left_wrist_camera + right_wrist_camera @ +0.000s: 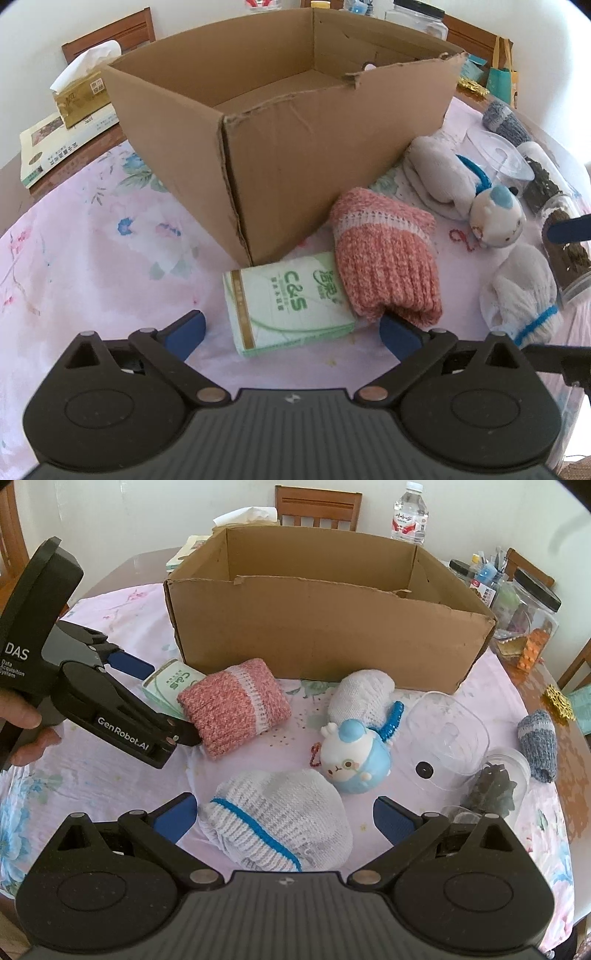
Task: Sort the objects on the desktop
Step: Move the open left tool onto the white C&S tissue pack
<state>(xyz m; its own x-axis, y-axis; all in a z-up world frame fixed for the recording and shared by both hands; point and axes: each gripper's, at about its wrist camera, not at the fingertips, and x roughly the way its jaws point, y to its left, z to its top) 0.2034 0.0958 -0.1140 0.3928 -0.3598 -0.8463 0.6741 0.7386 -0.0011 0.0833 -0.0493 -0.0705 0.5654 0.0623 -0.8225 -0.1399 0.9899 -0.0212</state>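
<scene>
A brown cardboard box (277, 129) (325, 620) stands open on the floral cloth. My left gripper (291, 320) (173, 703) is open and straddles a green tissue pack (288, 306) (168, 681); its right finger touches a pink sock roll (384, 254) (236, 709) that lies partly over the pack. My right gripper (284, 803) is open around a white sock roll with a blue band (277, 823) (524, 291). A blue-and-white plush toy (354, 757) (495, 218) and another white sock roll (362, 698) lie in front of the box.
A clear plastic container (443, 738), a jar of dark bits (495, 786) and a grey sock roll (537, 746) lie to the right. Jars (532, 602) and a water bottle (410, 513) stand behind. A tissue box (81, 96) sits on a book (55, 144) at far left.
</scene>
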